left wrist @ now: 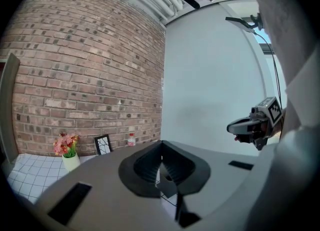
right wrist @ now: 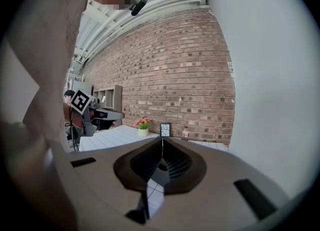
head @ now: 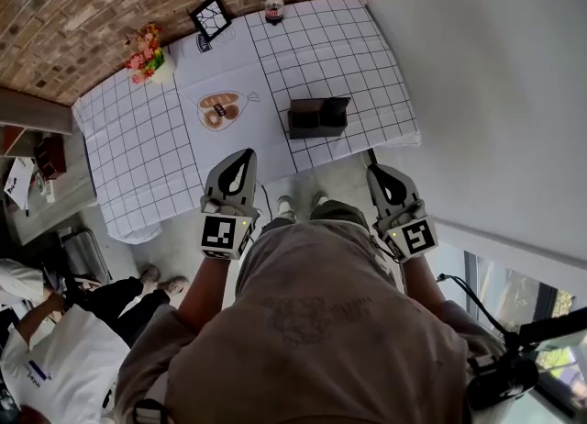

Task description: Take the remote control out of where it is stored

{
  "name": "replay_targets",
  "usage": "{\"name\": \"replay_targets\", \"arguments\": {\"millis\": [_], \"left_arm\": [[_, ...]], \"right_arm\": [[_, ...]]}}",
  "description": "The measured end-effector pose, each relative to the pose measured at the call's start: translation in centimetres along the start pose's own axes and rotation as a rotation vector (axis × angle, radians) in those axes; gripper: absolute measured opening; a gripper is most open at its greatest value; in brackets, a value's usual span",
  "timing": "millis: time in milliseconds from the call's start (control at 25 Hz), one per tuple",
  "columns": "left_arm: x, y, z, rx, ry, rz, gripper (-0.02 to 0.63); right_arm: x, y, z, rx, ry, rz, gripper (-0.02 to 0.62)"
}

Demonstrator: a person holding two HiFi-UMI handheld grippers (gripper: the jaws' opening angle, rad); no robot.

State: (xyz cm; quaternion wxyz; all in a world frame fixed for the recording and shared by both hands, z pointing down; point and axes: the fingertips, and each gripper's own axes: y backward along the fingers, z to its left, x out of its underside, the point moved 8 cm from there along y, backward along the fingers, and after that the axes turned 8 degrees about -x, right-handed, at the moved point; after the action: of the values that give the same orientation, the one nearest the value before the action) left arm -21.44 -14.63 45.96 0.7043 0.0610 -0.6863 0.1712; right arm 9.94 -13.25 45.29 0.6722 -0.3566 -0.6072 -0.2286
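A: How are the two grippers doing?
B: Both are held out roughly level in front of the person, short of the near edge of the desk (head: 138,142). The left gripper (head: 247,153) has its jaws pressed together with nothing between them. The right gripper (head: 375,172) is the same: closed tight and empty.
A: And the remote control?
B: I can't make it out. A dark box (head: 318,117) stands on the desk's checked cloth, right of the middle. It is ahead of the grippers and well apart from both. Whether the remote lies inside it, no view tells.
A: Anything else on the desk?
B: Along the far edge, by the brick wall (head: 110,0), there is a pot of flowers (head: 145,50) at the left. To its right are a small picture frame (head: 210,18) and a bottle (head: 273,6).
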Motion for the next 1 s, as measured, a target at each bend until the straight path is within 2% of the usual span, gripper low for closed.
{"name": "replay_targets", "arguments": {"millis": [160,280,440,1000], "left_arm": [[-0.2,-0.6,-0.1,-0.021,0.015,0.007,0.011],[0.3,-0.9,0.0,-0.025,-0.024,0.025,0.012],[-0.3,-1.7,-0.9,-0.043,-0.013,0.011,0.012],[-2.7,-2.7,-6.3,-0.040,-0.015,-0.041,0.012]], "right_arm": [[-1.0,-0.9,-0.9,-0.037,0.041,-0.011,0.014],[-1.9,-1.3,-1.0,-0.063,0.059,-0.024,0.014],[-2.2,-1.0,-2.0,-0.089,0.059,-0.037,0.014],[-2.1,1.7,-5.4,-0.108,0.049,-0.094,0.014]]}}
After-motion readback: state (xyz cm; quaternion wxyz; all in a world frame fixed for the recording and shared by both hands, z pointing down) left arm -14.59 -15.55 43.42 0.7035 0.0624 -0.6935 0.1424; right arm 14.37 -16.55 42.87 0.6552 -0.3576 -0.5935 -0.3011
